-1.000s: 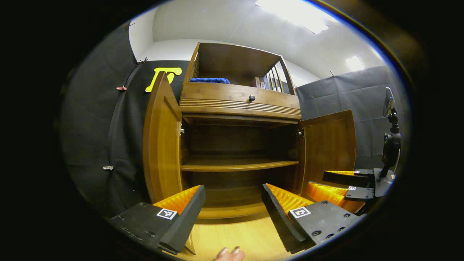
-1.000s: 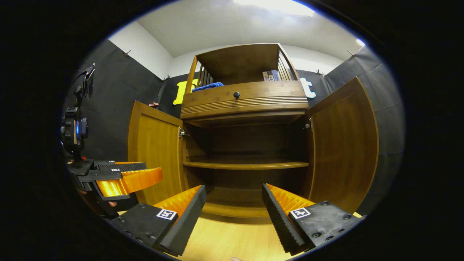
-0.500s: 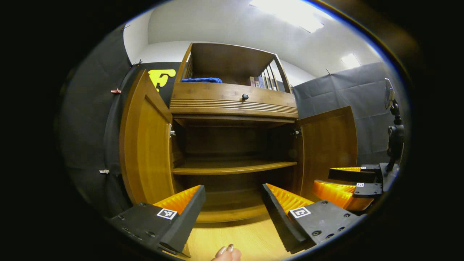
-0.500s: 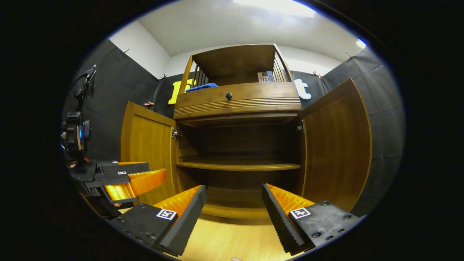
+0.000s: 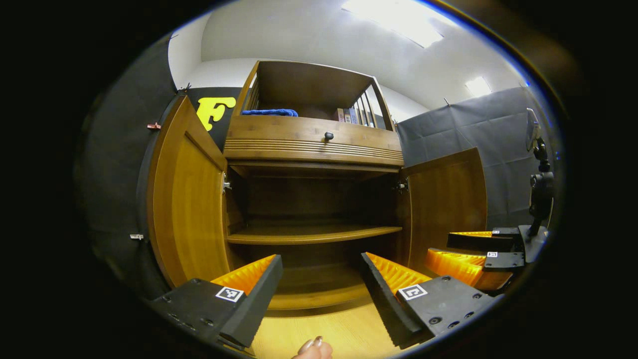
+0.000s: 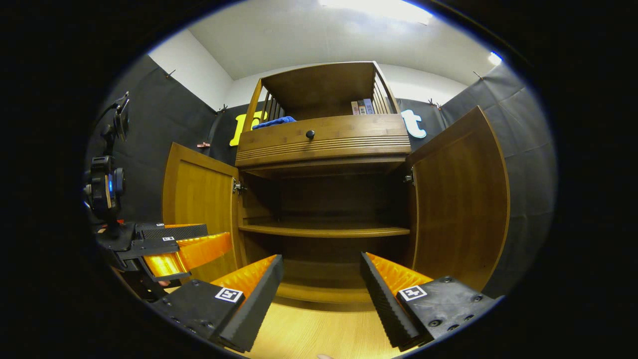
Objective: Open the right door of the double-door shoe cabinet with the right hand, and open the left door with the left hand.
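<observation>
Ahead of both tools: brown wooden double-door shoe cabinet (image 5: 314,199), standing on pale wooden floor (image 5: 329,329).
Left door (image 5: 187,209): swung wide to the left, panel upright, free edge pointing near.
Right door (image 6: 461,204): swung wide to the right, likewise upright.
Left hand-held gripper (image 5: 319,284): fingers spread apart, holding nothing; left door lies up and left of it, apart.
Right hand-held gripper (image 6: 321,284): fingers spread, empty; right door lies up and right, apart.
Nearer hand: each to its own door.
Judgement: both doors look open; little remains beyond backing away.
</observation>
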Available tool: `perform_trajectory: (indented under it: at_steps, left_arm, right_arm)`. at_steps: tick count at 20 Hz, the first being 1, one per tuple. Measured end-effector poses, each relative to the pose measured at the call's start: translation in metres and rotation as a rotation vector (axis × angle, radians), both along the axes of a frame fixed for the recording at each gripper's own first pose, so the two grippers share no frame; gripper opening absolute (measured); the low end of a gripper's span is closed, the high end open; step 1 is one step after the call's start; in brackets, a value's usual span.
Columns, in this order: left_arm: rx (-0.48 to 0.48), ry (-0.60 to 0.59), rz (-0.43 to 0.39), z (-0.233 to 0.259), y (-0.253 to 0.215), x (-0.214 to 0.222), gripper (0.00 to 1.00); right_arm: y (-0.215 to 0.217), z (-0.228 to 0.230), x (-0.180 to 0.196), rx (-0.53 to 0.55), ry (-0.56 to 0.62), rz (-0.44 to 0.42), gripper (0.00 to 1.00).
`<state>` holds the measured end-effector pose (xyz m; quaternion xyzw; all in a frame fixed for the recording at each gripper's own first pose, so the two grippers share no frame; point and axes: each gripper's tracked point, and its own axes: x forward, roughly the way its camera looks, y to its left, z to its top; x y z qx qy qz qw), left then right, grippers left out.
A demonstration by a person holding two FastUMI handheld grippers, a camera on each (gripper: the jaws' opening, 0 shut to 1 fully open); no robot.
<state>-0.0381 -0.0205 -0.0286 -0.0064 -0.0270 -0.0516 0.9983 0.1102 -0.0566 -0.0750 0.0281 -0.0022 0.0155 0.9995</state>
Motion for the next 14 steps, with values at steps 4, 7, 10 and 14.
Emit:
perform_trajectory:
  at_steps: [4,7,10,14]
  left_arm:
    - [0.008,0.005,0.006,-0.0027,0.0007,0.0032,0.97]
    - [0.015,0.015,-0.001,-0.0063,-0.0017,0.0046,0.97]
    - [0.016,0.014,-0.007,-0.0055,-0.0034,0.0038,0.97]
    - [0.008,0.006,-0.011,-0.0027,-0.0035,0.0029,0.97]
  right_arm:
    - [-0.0011,0.0004,-0.0005,-0.002,-0.003,-0.001,0.97]
    - [-0.0002,0.001,0.0008,-0.002,-0.002,0.0,0.99]
    - [0.0004,0.0013,0.0003,-0.006,-0.003,0.001,0.95]
    - [0.0004,0.0035,0.0001,-0.005,-0.007,0.002,0.99]
